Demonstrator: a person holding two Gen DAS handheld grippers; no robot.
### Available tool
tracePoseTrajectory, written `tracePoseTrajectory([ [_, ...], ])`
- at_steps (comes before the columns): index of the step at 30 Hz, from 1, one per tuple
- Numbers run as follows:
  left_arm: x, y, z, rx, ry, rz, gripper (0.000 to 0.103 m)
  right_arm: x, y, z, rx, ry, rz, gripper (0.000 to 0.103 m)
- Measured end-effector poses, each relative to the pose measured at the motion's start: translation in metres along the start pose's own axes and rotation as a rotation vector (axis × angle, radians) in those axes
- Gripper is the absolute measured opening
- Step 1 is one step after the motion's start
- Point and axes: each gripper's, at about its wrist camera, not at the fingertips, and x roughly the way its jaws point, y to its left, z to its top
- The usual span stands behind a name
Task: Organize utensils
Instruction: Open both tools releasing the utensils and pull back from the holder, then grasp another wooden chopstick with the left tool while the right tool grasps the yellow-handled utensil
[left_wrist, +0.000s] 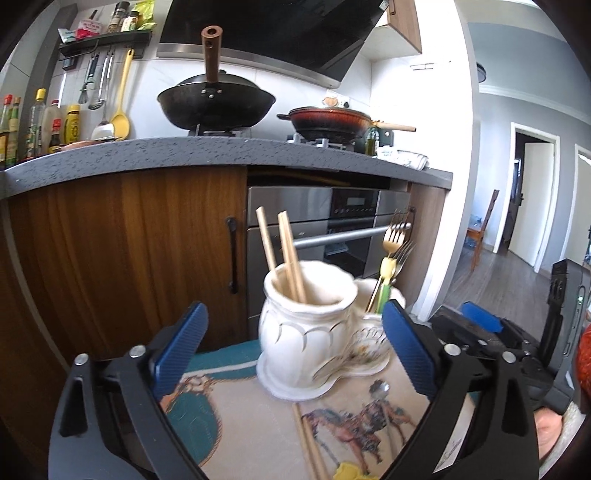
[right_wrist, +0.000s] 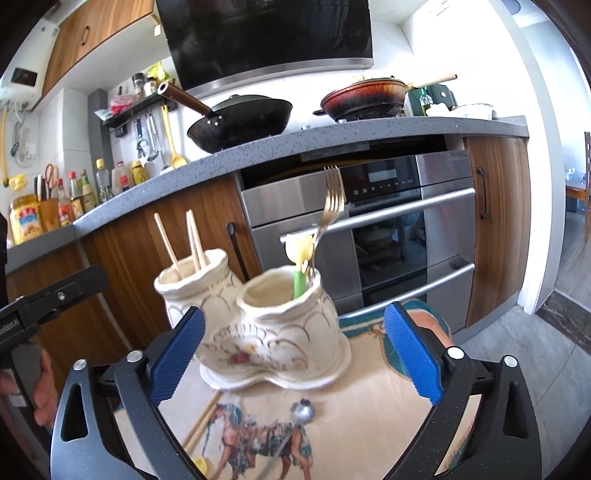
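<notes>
Two grippers, left gripper (left_wrist: 295, 347) and right gripper (right_wrist: 295, 350), jaws apart, empty, twin-cup holder (right_wrist: 273, 332), three chopsticks (right_wrist: 194, 240)

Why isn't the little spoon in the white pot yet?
It's out. The spoon lies flat on the picture cloth, in front of the white double pot, which holds forks and chopsticks.

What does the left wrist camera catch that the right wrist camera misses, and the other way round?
Only the left wrist view shows the open doorway and wooden chair down the hall. Only the right wrist view shows the big yellow jar and scissors on the counter. Both share the twin ceramic holder with chopsticks and forks, plus a spoon lying on the cloth.
</notes>
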Motion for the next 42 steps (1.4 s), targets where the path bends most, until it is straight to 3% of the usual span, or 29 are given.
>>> tracePoseTrajectory([
  [16, -0.013, 0.016, -0.053, 0.007, 0.167, 0.088, 0.097, -0.018, -0.020, -0.034, 0.000, 0.078, -0.090, 0.098],
  [21, -0.011, 0.017, -0.074, 0.036, 0.257, 0.123, 0.097, -0.019, -0.030, -0.039, 0.055, 0.112, -0.081, 0.098],
  [24, -0.003, 0.017, -0.087, 0.015, 0.341, 0.106, 0.097, -0.019, -0.029, -0.040, 0.050, 0.114, -0.077, 0.098],
  [30, 0.022, 0.003, -0.103, 0.064, 0.494, 0.077, 0.075, -0.018, -0.024, -0.042, 0.029, 0.124, -0.068, 0.098],
  [35, 0.037, -0.011, -0.112, 0.100, 0.575, 0.038, 0.051, -0.016, -0.024, -0.042, 0.012, 0.131, -0.070, 0.098],
  [39, 0.041, -0.017, -0.115, 0.126, 0.607, 0.012, 0.025, -0.016, -0.026, -0.041, 0.022, 0.137, -0.064, 0.098],
  [42, 0.044, -0.018, -0.117, 0.120, 0.625, -0.007, 0.023, -0.016, -0.025, -0.041, 0.021, 0.137, -0.064, 0.098],
])
